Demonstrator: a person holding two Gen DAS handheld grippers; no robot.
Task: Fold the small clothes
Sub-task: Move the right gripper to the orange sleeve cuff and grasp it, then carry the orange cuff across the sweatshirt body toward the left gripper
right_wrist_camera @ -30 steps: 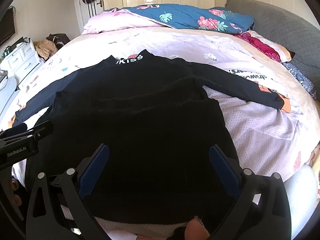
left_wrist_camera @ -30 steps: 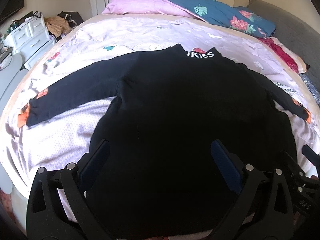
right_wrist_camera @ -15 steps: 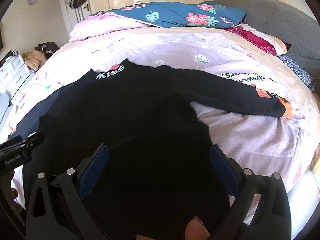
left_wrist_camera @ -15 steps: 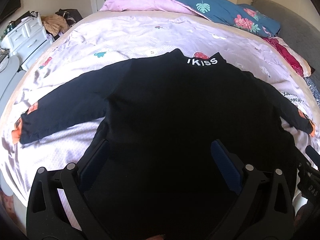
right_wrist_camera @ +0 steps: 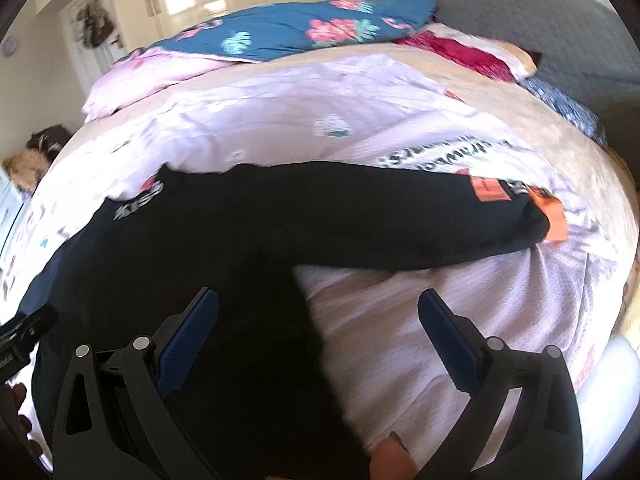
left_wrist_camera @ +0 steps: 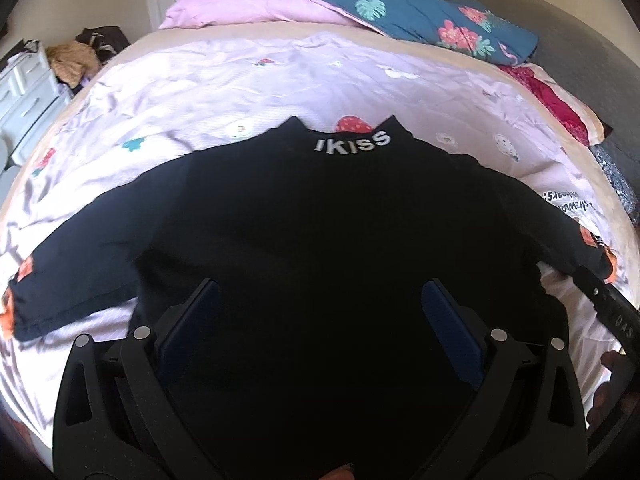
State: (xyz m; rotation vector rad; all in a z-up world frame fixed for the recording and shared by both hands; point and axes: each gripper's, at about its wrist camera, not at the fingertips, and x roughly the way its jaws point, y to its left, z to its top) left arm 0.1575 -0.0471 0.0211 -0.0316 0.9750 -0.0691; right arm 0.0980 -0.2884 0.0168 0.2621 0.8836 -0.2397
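Blue-padded jaws stand wide apart and empty on my left gripper (left_wrist_camera: pixel 320 320) and right gripper (right_wrist_camera: pixel 318 320), both above the black top (left_wrist_camera: pixel 320 220) spread flat on the bed (left_wrist_camera: pixel 200 80), so I risk pinching sheet with sleeve (right_wrist_camera: pixel 400 216).

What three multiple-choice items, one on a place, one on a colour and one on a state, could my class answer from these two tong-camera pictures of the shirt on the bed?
1. Where does the black shirt lie?
A. spread on the bed
B. on a chair
C. in a drawer

2. What colour are the cuff patches on its sleeve?
A. green
B. orange
C. white

3. How do the left tongs and right tongs stand?
A. both shut on the shirt
B. one open, one shut
C. both open

Key: 1 A, the shirt lies flat on the lilac cover, sleeves out; 2 B, orange shows at the sleeve end; 3 C, a wide gap between each pair of blue pads, nothing clamped.
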